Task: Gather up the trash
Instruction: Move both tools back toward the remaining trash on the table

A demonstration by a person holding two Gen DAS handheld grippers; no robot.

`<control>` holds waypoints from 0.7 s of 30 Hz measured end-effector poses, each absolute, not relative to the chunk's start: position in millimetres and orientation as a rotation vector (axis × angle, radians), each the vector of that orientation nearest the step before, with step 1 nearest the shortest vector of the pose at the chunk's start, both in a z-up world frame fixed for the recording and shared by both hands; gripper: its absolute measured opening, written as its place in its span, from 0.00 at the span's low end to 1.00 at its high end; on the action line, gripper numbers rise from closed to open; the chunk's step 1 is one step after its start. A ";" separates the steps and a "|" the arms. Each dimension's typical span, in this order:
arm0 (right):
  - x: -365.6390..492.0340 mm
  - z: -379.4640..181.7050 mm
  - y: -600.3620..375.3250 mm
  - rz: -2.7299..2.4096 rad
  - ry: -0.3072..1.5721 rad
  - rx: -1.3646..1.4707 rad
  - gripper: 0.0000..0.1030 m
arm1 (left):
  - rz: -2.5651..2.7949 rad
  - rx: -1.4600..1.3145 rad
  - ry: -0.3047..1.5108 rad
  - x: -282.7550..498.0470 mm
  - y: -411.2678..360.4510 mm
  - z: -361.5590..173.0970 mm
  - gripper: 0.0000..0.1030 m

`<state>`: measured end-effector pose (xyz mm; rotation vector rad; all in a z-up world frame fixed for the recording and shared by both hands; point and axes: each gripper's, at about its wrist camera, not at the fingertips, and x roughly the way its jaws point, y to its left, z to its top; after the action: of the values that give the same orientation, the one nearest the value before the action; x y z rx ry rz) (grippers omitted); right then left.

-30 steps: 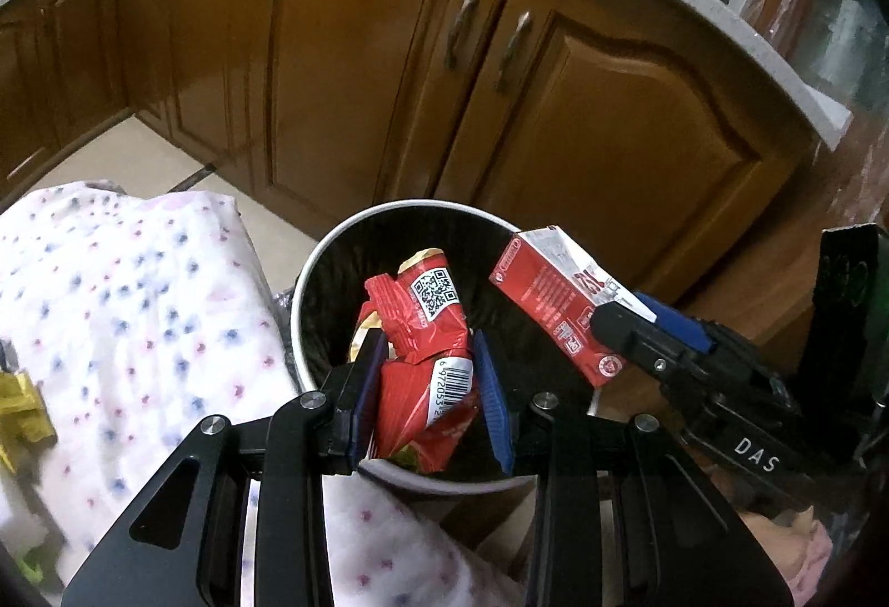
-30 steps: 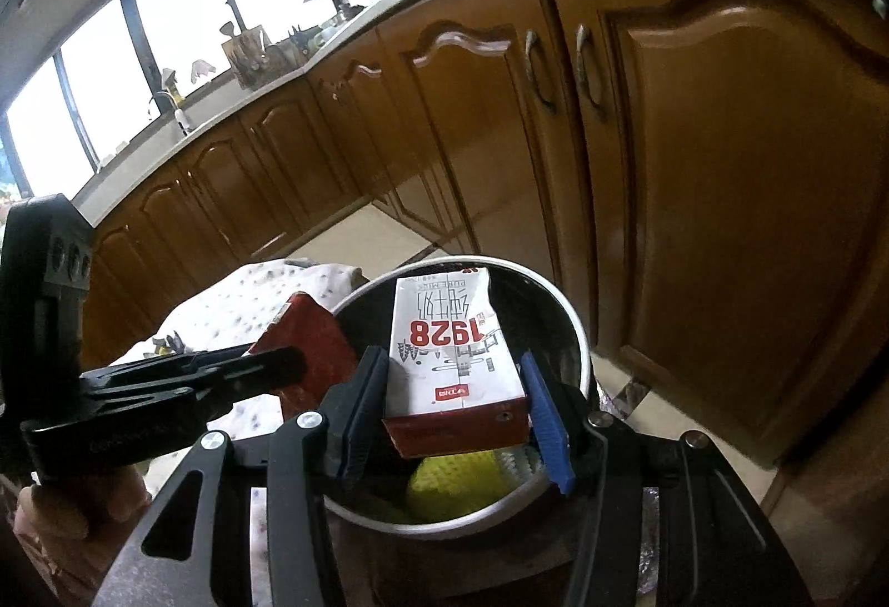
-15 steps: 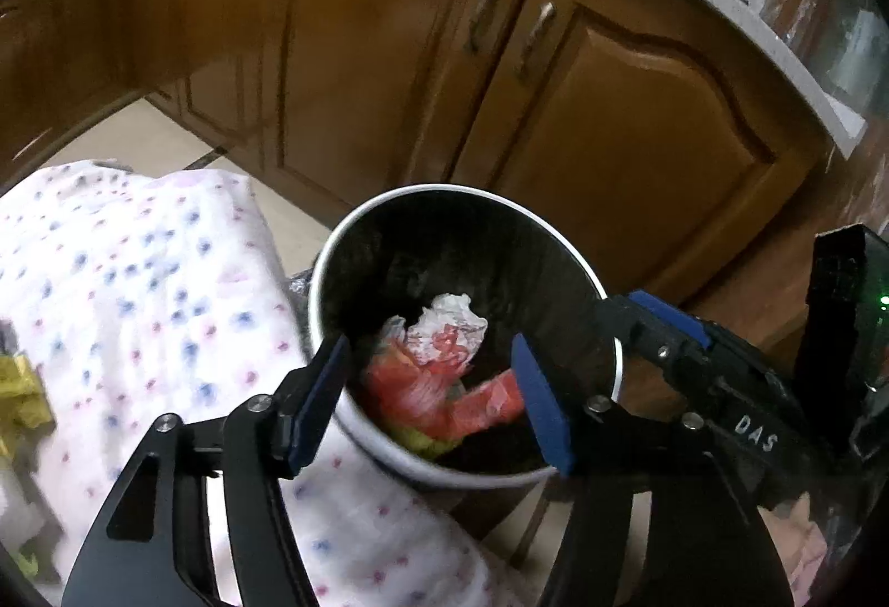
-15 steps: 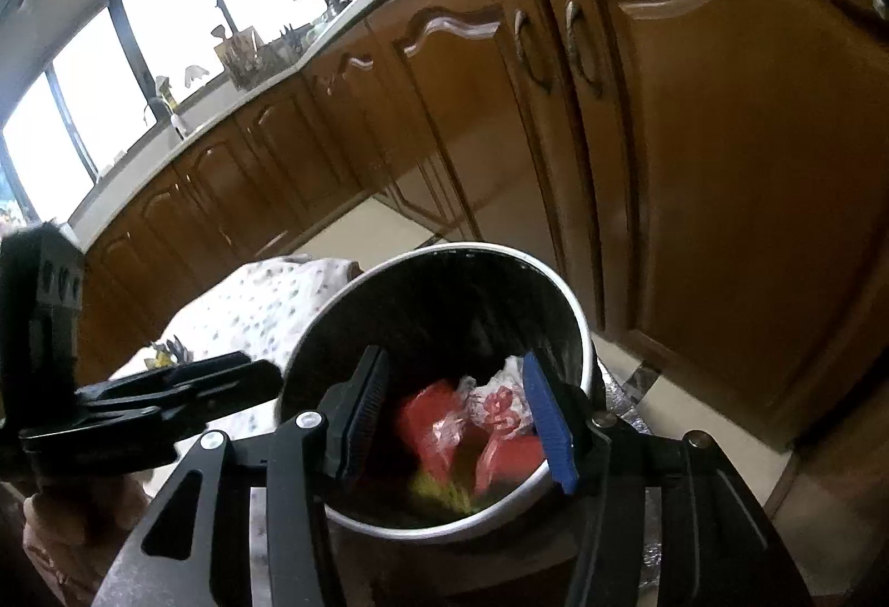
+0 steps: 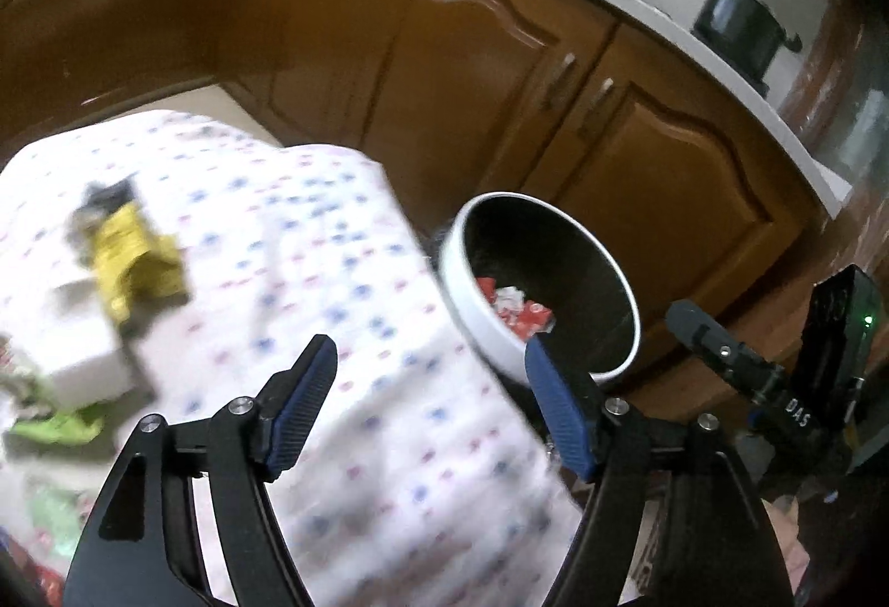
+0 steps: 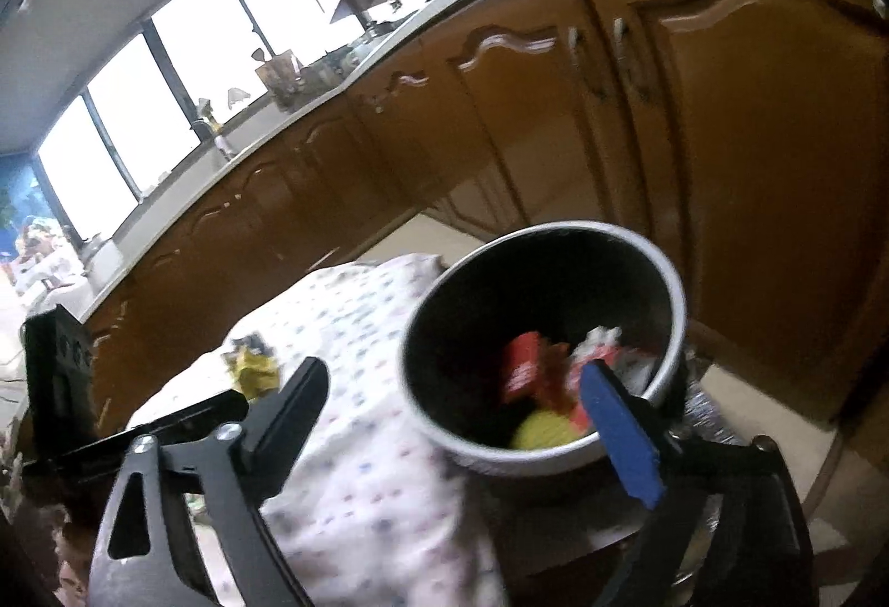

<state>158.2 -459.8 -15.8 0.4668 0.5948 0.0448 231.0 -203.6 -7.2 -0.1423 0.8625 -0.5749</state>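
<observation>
The round grey-rimmed trash bin (image 5: 555,374) is standing mouth-up beside the spotted white cloth (image 5: 333,274), holding red wrappers (image 5: 514,310). The left gripper (image 5: 430,407) and the right gripper (image 6: 461,426) are gaping wide, empty. A crumpled yellow packet (image 5: 133,262) is lying on the cloth, left of both, its long axis running toward the cabinets.

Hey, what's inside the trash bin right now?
The trash bin holds red wrappers, crumpled white scrap and something yellow-green low down. Anything beneath that pile is covered, and blur hides finer detail.
</observation>
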 end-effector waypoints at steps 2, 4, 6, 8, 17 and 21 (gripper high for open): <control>156.1 -16.0 -446.7 0.072 0.594 0.462 0.96 | -0.545 -0.165 0.860 226.6 -182.7 -7.4 0.71; 155.5 -18.1 -431.8 0.088 0.605 0.447 0.96 | -0.524 -0.185 0.862 219.4 -164.5 -9.5 0.71; 156.4 -21.6 -418.0 0.113 0.624 0.447 0.97 | -0.499 -0.208 0.865 212.6 -143.6 -13.1 0.71; 157.2 -24.6 -406.2 0.131 0.639 0.445 0.97 | -0.474 -0.228 0.863 205.7 -123.5 -14.6 0.71; 155.3 -26.9 -352.6 0.204 0.665 0.407 0.97 | -0.394 -0.249 0.836 187.1 -61.0 -10.2 0.71; 159.3 -25.2 -337.1 0.228 0.672 0.389 0.97 | -0.374 -0.250 0.826 184.6 -45.3 -7.8 0.71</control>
<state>159.3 -337.1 -25.2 0.3886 0.6724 0.2277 184.6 -45.3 -7.8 -0.2505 0.8262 -0.3742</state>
